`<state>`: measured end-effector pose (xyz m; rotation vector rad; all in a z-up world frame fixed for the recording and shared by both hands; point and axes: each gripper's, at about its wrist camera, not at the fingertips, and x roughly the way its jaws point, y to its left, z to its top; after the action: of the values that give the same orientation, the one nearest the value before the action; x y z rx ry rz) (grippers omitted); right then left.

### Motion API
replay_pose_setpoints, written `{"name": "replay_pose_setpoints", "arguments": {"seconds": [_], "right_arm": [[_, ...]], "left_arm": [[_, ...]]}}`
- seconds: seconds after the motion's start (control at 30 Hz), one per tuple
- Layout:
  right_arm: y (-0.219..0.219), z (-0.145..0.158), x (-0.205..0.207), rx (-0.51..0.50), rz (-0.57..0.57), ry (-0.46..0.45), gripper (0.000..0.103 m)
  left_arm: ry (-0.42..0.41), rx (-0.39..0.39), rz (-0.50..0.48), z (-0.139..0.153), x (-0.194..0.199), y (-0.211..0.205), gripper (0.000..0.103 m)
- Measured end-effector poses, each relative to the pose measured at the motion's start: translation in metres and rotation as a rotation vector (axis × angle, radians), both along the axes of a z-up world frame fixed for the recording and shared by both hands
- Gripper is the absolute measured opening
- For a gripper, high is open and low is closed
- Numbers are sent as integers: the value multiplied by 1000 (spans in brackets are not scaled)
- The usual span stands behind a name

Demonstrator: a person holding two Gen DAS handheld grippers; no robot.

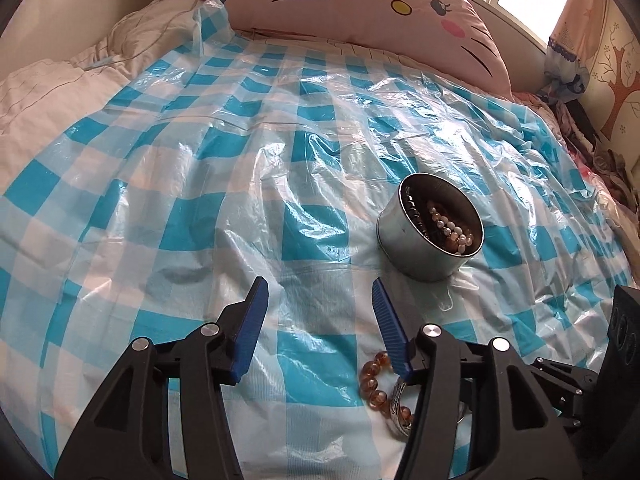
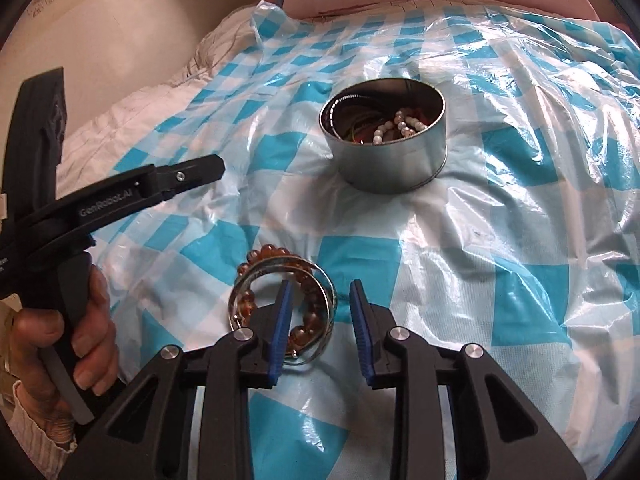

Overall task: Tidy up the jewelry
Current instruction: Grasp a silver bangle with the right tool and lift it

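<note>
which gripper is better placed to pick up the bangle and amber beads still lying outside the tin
Right. The right gripper already straddles the silver bangle and amber bead bracelet, jaws apart. The left gripper is open over bare plastic sheet, with the jewelry beside it.

One piece of lettering is showing clearly: "GenRobot.AI" is standing in raised letters along the black body of the left gripper [image 2: 188, 172], seen from the right wrist view. Further small white print is sitting lower on that same body at the picture's left edge, but it is being cut off and is too small to read. No other readable text is appearing in either view.
</note>
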<state>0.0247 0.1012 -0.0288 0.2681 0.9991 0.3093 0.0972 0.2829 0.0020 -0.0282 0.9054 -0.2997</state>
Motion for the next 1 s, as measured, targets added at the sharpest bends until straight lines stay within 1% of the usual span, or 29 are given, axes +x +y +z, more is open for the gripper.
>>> {"name": "replay_pose_setpoints", "arguments": {"seconds": [0.03,0.17,0.2,0.4,0.57,0.67,0.73,0.87,1.0], "right_arm": [[5,-2,1,-27,13,14,18],[15,2,-5,-124,27,-9,12],[15,5,-8,-136,23,-21,6],[8,23,-22,-151,-7,-88,6],[-1,34,-30,-120,-38,-121,6],[-12,35,-31,-88,-85,-127,6],[-23,35,-32,-50,-126,-129,6],[-46,33,-33,44,-210,-129,6],[-66,26,-33,154,-263,-116,6]], "left_arm": [[1,-2,1,0,-1,1,54],[2,-19,12,0,-5,8,57],[3,-25,16,0,-5,10,57],[6,-35,17,0,-9,13,59],[9,-32,-13,-1,-14,9,60],[24,-18,-62,-4,-17,0,61],[32,13,-108,-8,-21,-12,61],[-6,91,-188,-9,-34,-34,61],[-39,159,-260,-11,-46,-53,61]]}}
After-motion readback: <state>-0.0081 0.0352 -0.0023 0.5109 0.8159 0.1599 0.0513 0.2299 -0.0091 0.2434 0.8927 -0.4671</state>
